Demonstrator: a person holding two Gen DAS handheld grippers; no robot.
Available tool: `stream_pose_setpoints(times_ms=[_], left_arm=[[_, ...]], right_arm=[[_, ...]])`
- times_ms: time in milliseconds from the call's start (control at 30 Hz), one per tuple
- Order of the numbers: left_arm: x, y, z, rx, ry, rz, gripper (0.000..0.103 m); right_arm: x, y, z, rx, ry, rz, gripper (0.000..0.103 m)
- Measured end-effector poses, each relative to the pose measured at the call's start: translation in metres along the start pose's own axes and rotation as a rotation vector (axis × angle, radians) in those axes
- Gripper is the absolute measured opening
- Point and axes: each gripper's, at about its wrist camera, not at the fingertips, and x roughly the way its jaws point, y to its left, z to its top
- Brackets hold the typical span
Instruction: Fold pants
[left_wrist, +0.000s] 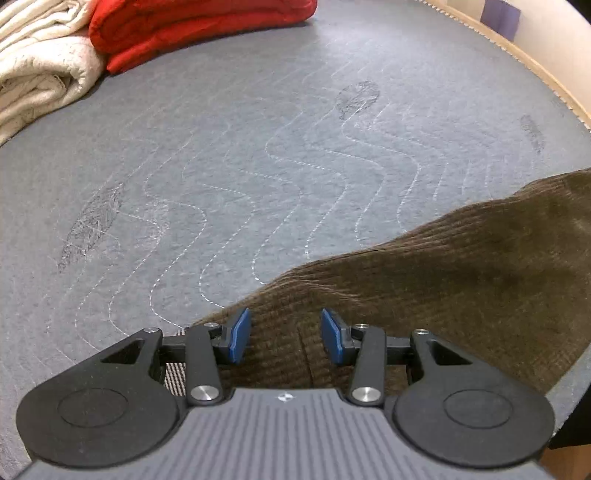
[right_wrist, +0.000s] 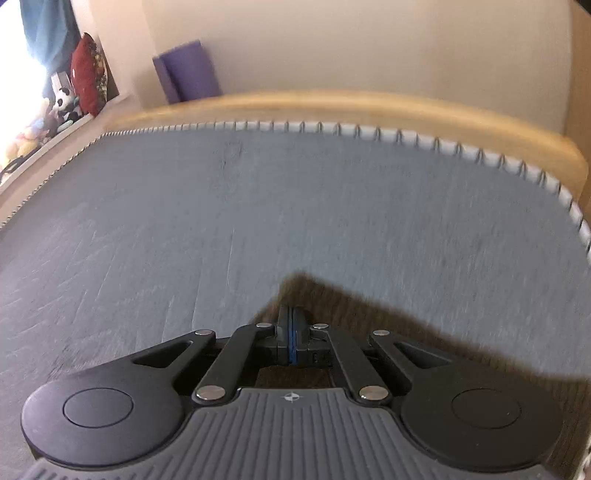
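We see the brown corduroy pants (left_wrist: 424, 295) lying on the grey quilted mat (left_wrist: 258, 166), running off the frame's right edge. Our left gripper (left_wrist: 285, 336) hovers above them, jaws apart, holding nothing. Our right gripper (right_wrist: 291, 339) is closed at a pants corner (right_wrist: 314, 291); blur hides whether cloth is pinched.

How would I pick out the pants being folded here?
Look at the grey quilted mat covering the surface. Two folded bundles sit at its far left corner, one red, one cream. The pants are the brown ribbed corduroy spread flat nearest the grippers.
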Motion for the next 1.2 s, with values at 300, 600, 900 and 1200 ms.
stream_pose_setpoints(times_ms=[300, 600, 900, 1200], left_arm=[[0.03, 0.019, -0.009, -0.025, 0.105, 0.091, 0.022], [0.003, -0.034, -0.043, 0.176, 0.159, -0.163, 0.04], [-0.016, -0.039, -0.089, 0.299, 0.14, -0.264, 0.044], [-0.054, -0.076, -0.094, 0.339, 0.022, -0.127, 0.043]], right_arm=[[-0.088, 0.032, -0.005, -0.188, -0.072, 0.228, 0.034], [-0.169, -0.025, -0.014, -0.093, -0.009, 0.211, 0.039], [-0.199, -0.09, -0.035, 0.056, 0.039, 0.107, 0.042], [-0.21, -0.092, -0.042, 0.103, 0.059, 0.147, 0.042]])
